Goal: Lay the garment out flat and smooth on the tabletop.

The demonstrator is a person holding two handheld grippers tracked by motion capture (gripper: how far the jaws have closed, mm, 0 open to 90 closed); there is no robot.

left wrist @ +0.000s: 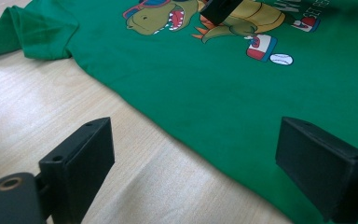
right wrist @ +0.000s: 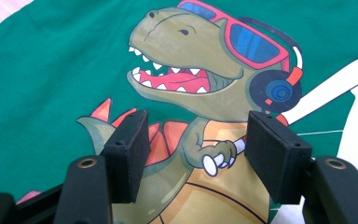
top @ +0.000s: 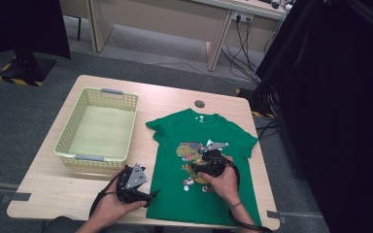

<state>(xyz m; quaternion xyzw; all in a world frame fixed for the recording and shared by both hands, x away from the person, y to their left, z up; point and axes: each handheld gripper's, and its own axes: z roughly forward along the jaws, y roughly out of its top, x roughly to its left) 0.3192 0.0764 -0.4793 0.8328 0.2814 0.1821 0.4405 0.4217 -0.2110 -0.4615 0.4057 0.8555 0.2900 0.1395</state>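
A green T-shirt with a dinosaur print lies flat on the right half of the wooden table, collar away from me. My left gripper rests low at the shirt's lower left edge. Its jaws stand wide apart, one over bare wood and one over the fabric, gripping nothing. My right gripper hovers over the middle of the print. In the right gripper view its jaws are parted above the dinosaur's body with only flat cloth beneath them.
A pale yellow-green plastic basket stands empty on the table's left half, just beyond the left gripper. A round cable hole sits past the shirt's collar. Desks and cables are on the floor behind the table, and a dark curtain hangs at the right.
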